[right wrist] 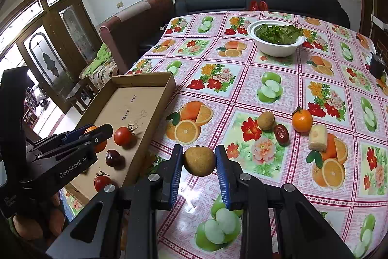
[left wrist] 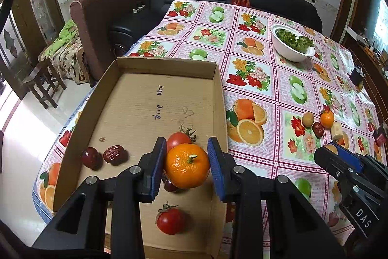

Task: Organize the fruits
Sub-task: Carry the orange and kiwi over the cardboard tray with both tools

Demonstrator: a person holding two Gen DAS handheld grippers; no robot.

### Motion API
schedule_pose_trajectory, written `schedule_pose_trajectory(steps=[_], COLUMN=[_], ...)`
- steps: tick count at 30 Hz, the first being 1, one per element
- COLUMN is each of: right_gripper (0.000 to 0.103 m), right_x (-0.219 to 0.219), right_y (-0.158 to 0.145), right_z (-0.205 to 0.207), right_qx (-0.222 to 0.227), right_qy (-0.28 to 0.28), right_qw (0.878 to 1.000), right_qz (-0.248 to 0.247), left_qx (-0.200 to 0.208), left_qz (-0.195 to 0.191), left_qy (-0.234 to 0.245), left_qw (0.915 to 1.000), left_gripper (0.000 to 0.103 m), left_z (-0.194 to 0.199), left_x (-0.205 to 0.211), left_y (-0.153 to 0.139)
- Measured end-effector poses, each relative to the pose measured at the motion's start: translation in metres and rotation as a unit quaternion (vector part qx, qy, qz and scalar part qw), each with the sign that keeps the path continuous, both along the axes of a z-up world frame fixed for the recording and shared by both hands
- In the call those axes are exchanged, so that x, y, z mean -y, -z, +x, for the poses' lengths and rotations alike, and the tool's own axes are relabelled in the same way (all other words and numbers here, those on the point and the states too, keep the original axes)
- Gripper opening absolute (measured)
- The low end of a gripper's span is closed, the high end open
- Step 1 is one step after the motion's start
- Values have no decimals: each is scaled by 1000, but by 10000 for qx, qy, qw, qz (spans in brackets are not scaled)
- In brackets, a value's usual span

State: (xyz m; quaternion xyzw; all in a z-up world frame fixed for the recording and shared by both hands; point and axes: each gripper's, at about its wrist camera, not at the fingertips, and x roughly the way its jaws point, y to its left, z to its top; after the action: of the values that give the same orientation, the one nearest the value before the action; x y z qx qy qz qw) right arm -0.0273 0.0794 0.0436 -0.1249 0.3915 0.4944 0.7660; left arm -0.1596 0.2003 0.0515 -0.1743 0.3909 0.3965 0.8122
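Observation:
My left gripper [left wrist: 186,163] is shut on an orange mandarin [left wrist: 187,170] and holds it above the cardboard tray [left wrist: 135,98]. In the tray lie two tomatoes [left wrist: 171,221], a dark cherry [left wrist: 90,157] and a red date [left wrist: 114,154]. My right gripper [right wrist: 199,163] is shut on a brown round fruit [right wrist: 199,161] above the table, right of the tray [right wrist: 150,89]. On the cloth farther right lie another brown fruit [right wrist: 266,121], a red date [right wrist: 281,134], a mandarin [right wrist: 302,120] and a pale yellow chunk [right wrist: 317,137].
A white bowl of green lettuce [right wrist: 276,37] stands at the back of the table. A dark small object [right wrist: 375,67] sits at the far right edge. A sofa and an armchair stand behind the table; the floor drops off left of the tray.

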Motion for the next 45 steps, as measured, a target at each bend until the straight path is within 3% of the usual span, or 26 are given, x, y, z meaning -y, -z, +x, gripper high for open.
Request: schedule_pose_trajectory(steps=[11, 29, 36, 39, 45], right_gripper=[28, 28, 28, 28, 27], right_x=[1, -24, -44, -56, -89], right_y=[3, 7, 5, 3, 2], right_z=[-2, -10, -17, -21, -32], right_qx=[-30, -22, 21, 31, 10], right_qy=[5, -214, -364, -467, -747], right_qw=[10000, 9997, 9993, 9989, 9972], right_qz=[-27, -103, -115, -102, -61], left_qx=[-90, -166, -173, -64, -11], left_qz=[284, 425, 346, 40, -166], left_qy=[21, -404, -481, -490, -761], left_qw=[9996, 9981, 9981, 9988, 9970], left_gripper=[33, 33, 33, 33, 33], left_z=[1, -17, -21, -26, -38], left_x=[9, -24, -38, -53, -85], left_y=[-4, -1, 2, 5, 8])
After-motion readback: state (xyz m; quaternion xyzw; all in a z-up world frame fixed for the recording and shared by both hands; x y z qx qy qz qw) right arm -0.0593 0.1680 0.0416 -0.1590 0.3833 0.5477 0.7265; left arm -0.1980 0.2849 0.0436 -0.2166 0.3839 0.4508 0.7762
